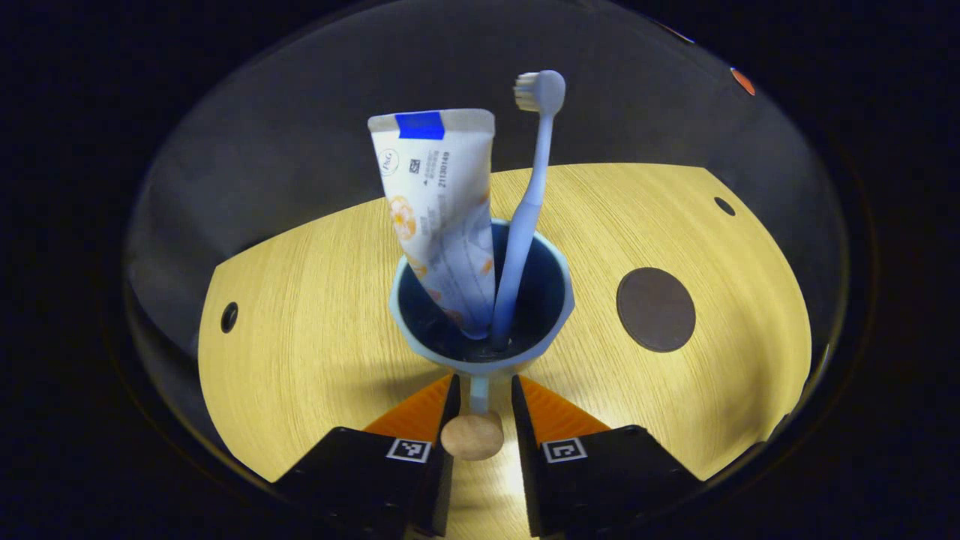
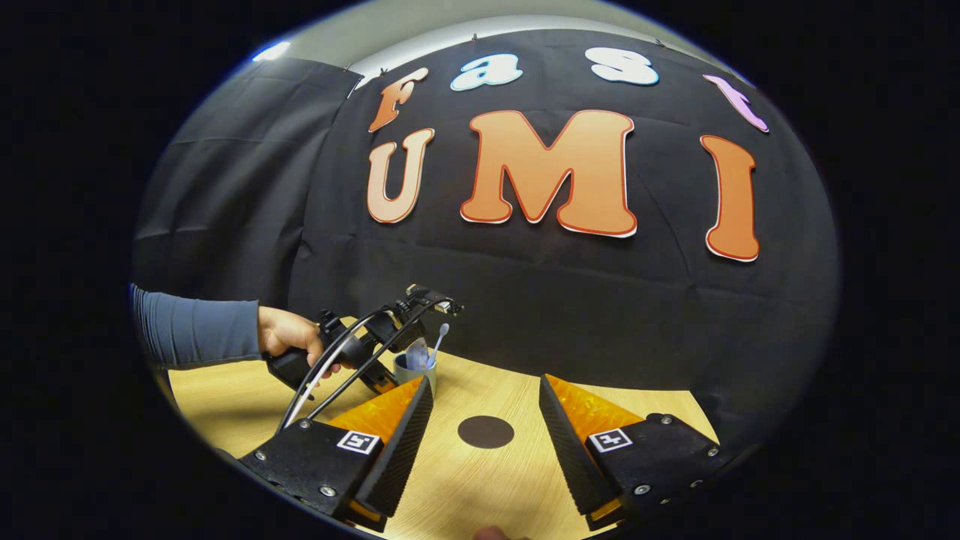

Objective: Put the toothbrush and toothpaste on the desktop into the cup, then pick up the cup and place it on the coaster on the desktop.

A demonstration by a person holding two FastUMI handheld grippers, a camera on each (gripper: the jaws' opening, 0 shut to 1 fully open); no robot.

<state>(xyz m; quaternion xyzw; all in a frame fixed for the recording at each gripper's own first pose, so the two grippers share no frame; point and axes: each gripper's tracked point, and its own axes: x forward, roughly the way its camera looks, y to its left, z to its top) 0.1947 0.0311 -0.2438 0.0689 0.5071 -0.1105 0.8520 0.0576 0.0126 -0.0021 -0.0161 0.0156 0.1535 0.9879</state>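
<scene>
The left gripper (image 1: 480,401) closes around the cup's handle (image 1: 478,394), seemingly clamping it for the lift. The cup (image 1: 481,300) stands on the desktop (image 1: 315,330) with the toothpaste (image 1: 442,217) and toothbrush (image 1: 525,202) upright inside (both already loaded). The coaster (image 1: 655,309) lies bare to its right. The right gripper (image 2: 485,409) hangs spread and empty.

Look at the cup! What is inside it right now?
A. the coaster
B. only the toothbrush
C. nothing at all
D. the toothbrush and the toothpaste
D: in the left gripper view the toothbrush and the toothpaste both stand in the cup, while the coaster lies bare on the desktop.
</scene>
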